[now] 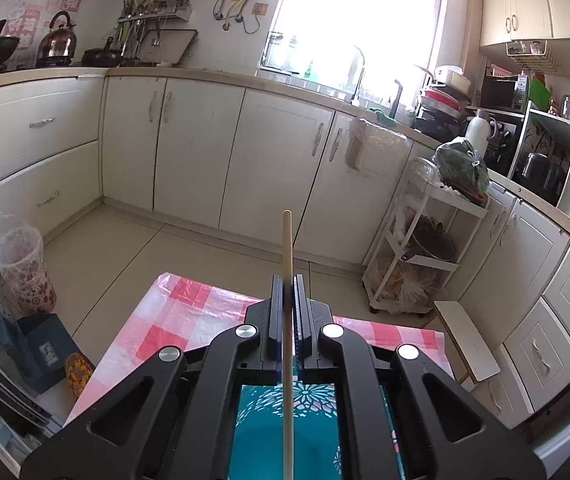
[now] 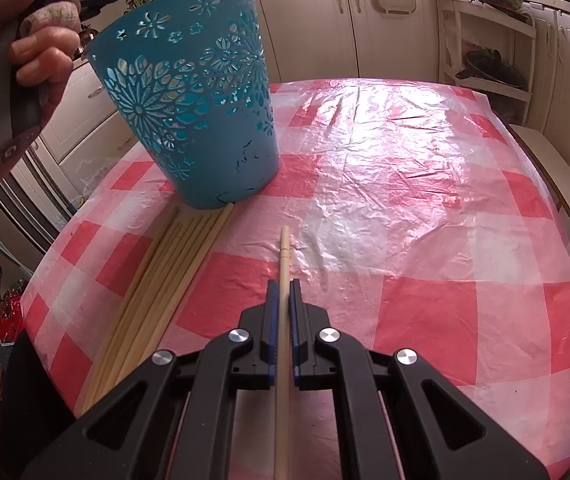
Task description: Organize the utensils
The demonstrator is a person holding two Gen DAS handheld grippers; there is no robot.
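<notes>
The fingers of the left gripper (image 1: 288, 280) are clamped on a chopstick (image 1: 287, 248) held over the mouth of the teal holder (image 1: 313, 432) at the bottom of its view; the right gripper (image 2: 284, 284) likewise pinches a second chopstick (image 2: 284, 252) at lower centre above the checked surface (image 2: 425, 200). A bundle of chopsticks (image 2: 173, 276) lies at lower left, seemingly touching the holder's base. To do this well, tip the left stick near vertical over the opening before releasing, so it drops inside rather than glancing off the rim.
</notes>
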